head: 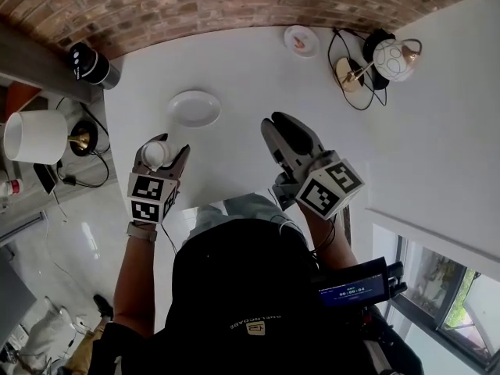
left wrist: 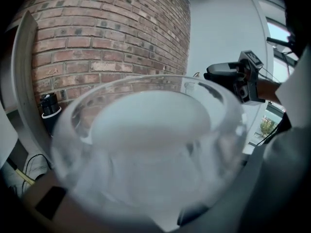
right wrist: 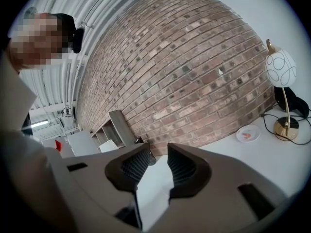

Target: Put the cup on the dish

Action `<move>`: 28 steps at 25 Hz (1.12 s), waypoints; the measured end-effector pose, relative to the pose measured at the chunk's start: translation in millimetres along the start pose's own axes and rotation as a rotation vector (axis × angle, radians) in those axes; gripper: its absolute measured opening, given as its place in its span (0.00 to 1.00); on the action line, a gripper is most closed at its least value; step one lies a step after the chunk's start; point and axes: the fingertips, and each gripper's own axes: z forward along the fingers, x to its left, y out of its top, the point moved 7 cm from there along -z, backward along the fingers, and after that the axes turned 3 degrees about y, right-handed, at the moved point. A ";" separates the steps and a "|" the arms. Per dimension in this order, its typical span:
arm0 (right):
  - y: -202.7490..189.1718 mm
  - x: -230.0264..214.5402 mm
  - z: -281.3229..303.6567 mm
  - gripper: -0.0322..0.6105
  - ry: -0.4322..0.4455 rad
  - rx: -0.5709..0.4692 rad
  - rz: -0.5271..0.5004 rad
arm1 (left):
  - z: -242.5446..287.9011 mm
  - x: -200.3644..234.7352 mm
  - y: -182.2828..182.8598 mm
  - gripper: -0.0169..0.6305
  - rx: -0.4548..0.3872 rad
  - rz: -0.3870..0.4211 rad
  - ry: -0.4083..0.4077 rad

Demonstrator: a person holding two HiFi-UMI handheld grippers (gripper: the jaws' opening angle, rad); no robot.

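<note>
A white, round dish (head: pixel 194 108) lies on the white table (head: pixel 242 69), towards its left side. Just in front of the dish, near the table's front edge, my left gripper (head: pixel 158 156) is shut on a pale, translucent cup (head: pixel 155 153). The cup (left wrist: pixel 150 144) fills the left gripper view, its open rim facing up. My right gripper (head: pixel 283 135) hovers over the middle of the table, right of the dish. Its ribbed pads (right wrist: pixel 133 165) stand a narrow gap apart with nothing between them.
A small plate (head: pixel 301 41) with something pink on it lies at the table's far edge by the brick wall. A globe lamp (head: pixel 394 59) on a brass stand with black cable stands at the far right. A black cylinder (head: pixel 92 65) and a white-shaded lamp (head: pixel 35 137) sit left of the table.
</note>
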 end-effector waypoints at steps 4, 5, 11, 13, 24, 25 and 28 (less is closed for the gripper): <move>-0.2 -4.3 15.7 0.21 0.004 0.027 -0.005 | 25.4 8.8 -10.2 0.39 0.009 0.023 0.023; -0.8 -5.7 19.4 0.21 0.005 0.034 -0.004 | 31.6 10.4 -12.7 0.39 0.012 0.027 0.025; -5.0 -15.6 38.3 0.21 0.009 0.077 -0.008 | 67.7 17.5 -27.3 0.39 0.036 0.037 0.035; -7.1 -20.2 43.7 0.21 0.007 0.092 -0.009 | 79.7 20.3 -31.4 0.39 0.041 0.036 0.042; -17.1 -51.3 57.2 0.21 -0.018 0.152 0.020 | 138.8 37.3 -47.1 0.39 0.092 0.039 0.093; -17.5 -53.8 58.3 0.21 -0.020 0.155 0.023 | 143.1 38.3 -48.4 0.39 0.097 0.034 0.097; -18.9 -60.0 61.2 0.21 -0.020 0.166 0.032 | 154.7 41.0 -52.4 0.39 0.109 0.024 0.117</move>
